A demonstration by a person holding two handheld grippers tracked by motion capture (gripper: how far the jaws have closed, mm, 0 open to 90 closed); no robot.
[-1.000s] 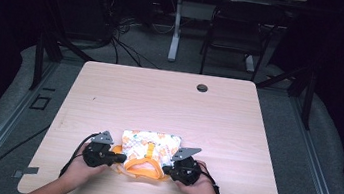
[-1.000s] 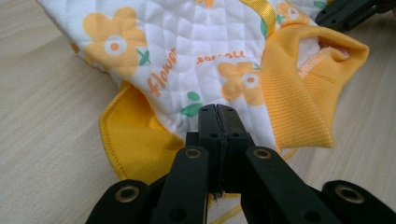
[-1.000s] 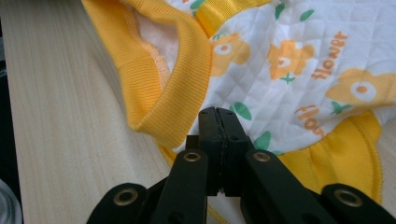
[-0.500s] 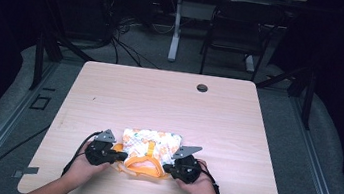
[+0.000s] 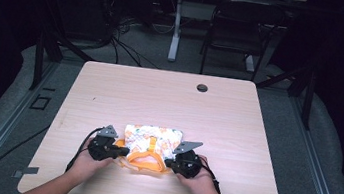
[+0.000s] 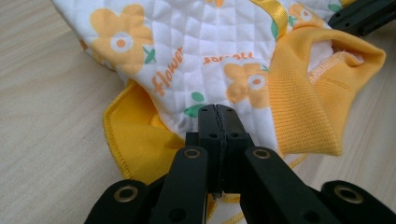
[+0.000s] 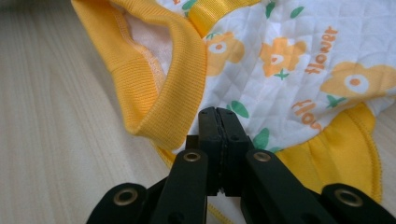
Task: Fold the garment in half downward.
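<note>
Garment (image 5: 151, 144): a small white quilted piece with orange flowers and yellow ribbed trim lies flat near your edge of the desk (image 5: 169, 101), between your two hands.
Left tongs (image 6: 217, 114): your jaws are pressed together on the garment's near hem, where white quilting meets yellow trim.
Right tongs (image 7: 217, 116): jaws likewise closed on the hem, just beside the ribbed yellow opening (image 7: 163, 79).
Left hand (image 5: 85, 164): low on the desk, holding its tongs at the garment's left corner.
Right hand (image 5: 199, 181): mirrors it at the right corner.
Lift: the pinched edge seems to rest on the desk, though from above you can't tell for sure.
Grommet (image 5: 202, 88): a dark round hole near the far edge, well apart.
</note>
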